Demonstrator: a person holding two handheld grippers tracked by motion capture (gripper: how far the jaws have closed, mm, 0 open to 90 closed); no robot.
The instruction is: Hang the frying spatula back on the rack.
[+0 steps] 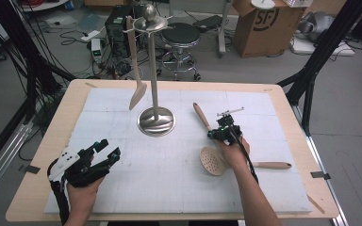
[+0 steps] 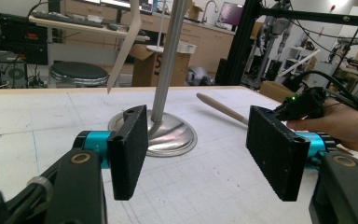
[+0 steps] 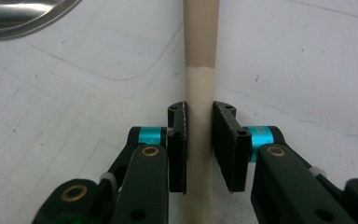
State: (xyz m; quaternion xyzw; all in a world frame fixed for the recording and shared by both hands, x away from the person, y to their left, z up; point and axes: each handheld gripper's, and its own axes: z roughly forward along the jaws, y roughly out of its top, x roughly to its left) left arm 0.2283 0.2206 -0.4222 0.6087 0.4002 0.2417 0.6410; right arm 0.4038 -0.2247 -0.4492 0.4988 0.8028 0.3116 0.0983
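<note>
left gripper (image 1: 107, 151): nearest the camera, low left on the surface (image 1: 66, 188); jaws stand wide with nothing between them, pointed toward the stand base.
hung spatula (image 1: 134, 66): hangs from a hook on the stand's left, blade just above the surface, not touching it.
stand (image 1: 154, 70): steel pole on a round base (image 1: 156, 121), upright, centre of the white mat (image 1: 169, 179).
slotted spoon (image 1: 206, 141): lies flat on the mat right of the base, handle tip toward the far edge, perforated head near the person's right hand.
right gripper (image 3: 199, 144): jaws drawn narrow around the slotted spoon's handle, left pad on it, right pad at most a sliver off; can't tell if the grip is firm. No earlier shot to compare.
second utensil handle (image 1: 271, 165): lies on the mat right of that hand, its head hidden.
risk 1: grip sits mid-handle, so the head could swing or slip on the lift if the pads aren't fully seated.
risk 2: carrying it to the stand could knock the hung spatula or tip the pole.
writing: "SF" on the cardboard box (image 1: 261, 26) on the floor behind; nothing else readable.
</note>
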